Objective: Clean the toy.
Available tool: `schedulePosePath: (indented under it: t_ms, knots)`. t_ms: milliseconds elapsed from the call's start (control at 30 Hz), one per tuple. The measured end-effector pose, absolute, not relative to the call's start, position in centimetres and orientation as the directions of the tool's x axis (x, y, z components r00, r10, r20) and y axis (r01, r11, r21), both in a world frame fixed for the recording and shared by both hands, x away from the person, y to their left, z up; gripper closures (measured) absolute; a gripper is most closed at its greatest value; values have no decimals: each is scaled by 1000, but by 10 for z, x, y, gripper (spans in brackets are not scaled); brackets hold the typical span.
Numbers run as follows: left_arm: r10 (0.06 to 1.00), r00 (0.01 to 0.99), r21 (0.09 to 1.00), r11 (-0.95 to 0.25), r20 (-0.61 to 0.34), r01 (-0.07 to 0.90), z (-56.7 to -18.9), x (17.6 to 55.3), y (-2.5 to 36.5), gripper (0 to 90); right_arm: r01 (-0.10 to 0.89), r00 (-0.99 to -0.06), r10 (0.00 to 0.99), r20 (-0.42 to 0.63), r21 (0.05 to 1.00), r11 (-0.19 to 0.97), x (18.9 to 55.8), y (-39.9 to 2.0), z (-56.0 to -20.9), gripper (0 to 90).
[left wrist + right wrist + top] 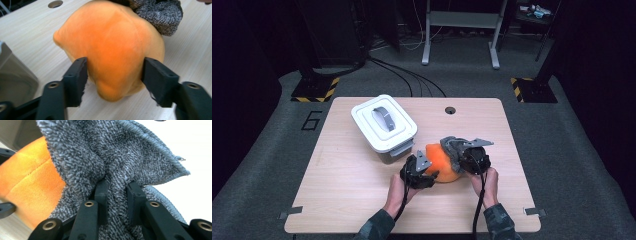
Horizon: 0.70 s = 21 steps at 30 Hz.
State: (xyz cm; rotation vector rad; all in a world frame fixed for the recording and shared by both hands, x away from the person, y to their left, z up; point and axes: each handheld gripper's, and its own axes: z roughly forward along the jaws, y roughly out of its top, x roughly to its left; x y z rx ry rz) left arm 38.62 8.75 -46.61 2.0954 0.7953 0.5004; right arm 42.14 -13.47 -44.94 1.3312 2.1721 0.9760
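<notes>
Orange soft toy (442, 162) on tabletop (362, 200), near white box (383, 123). Left hand-held gripper (115, 80) apart around toy. Right hand-held gripper (117, 192) clamped on grey cloth (120, 152) on toy.

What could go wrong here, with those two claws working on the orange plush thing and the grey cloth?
The left gripper straddles the soft orange plush toy at its narrow end; its jaws look barely pressed in, so the toy might slip free. The right gripper pinches just a fold of the grey terry cloth, which could pull out. The white lidded plastic box stands close by and might get bumped.
</notes>
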Motion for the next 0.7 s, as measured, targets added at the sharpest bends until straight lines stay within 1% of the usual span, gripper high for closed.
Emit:
schedulePosePath:
  t_ms: [100,133,167,233,267,300,333,367,400,433,467,500,567,700]
  knots:
    - [732,681,821,-391,3,416,-472,385,93,269,604,-452,892,17,742,291,421,-137,-451,737]
    - [743,667,815,-352,-56,461,-478,385,95,247,601,-450,893,14,744,291,420,-140,-452,737]
    - [743,667,815,-352,-56,461,-478,385,95,239,603,-449,893,18,744,288,420,-140,-453,737]
    - [741,663,807,-325,-107,493,-487,388,94,252,601,-453,891,16,744,292,419,-142,-453,737]
    - [741,663,807,-325,-107,493,-487,388,94,275,601,-453,891,16,744,292,419,-142,-453,737]
    - [733,668,810,-312,-127,496,-489,389,92,275,601,-456,890,15,743,295,419,-143,-453,737]
    - [723,679,820,-308,-128,483,-490,389,90,352,600,-451,892,18,746,289,419,-143,-454,737]
    - [721,684,827,-317,-107,464,-489,389,88,465,599,-448,894,10,746,292,418,-143,-453,737]
    - [721,684,827,-317,-107,464,-489,389,88,521,599,-448,894,10,746,292,418,-143,-453,737]
    - [715,694,839,-325,-84,437,-488,389,86,581,602,-442,897,16,747,283,417,-143,-453,738]
    - [715,694,839,-325,-84,437,-488,389,86,612,599,-445,895,7,745,292,417,-145,-453,738]
    - [712,696,841,-322,-88,435,-488,389,85,612,599,-445,895,7,745,292,417,-145,-453,738]
    - [704,706,843,-333,-76,422,-484,391,87,673,596,-440,898,16,753,279,414,-146,-451,738]
    - [678,735,837,-403,1,371,-469,393,90,689,585,-442,896,28,767,264,411,-148,-448,737]
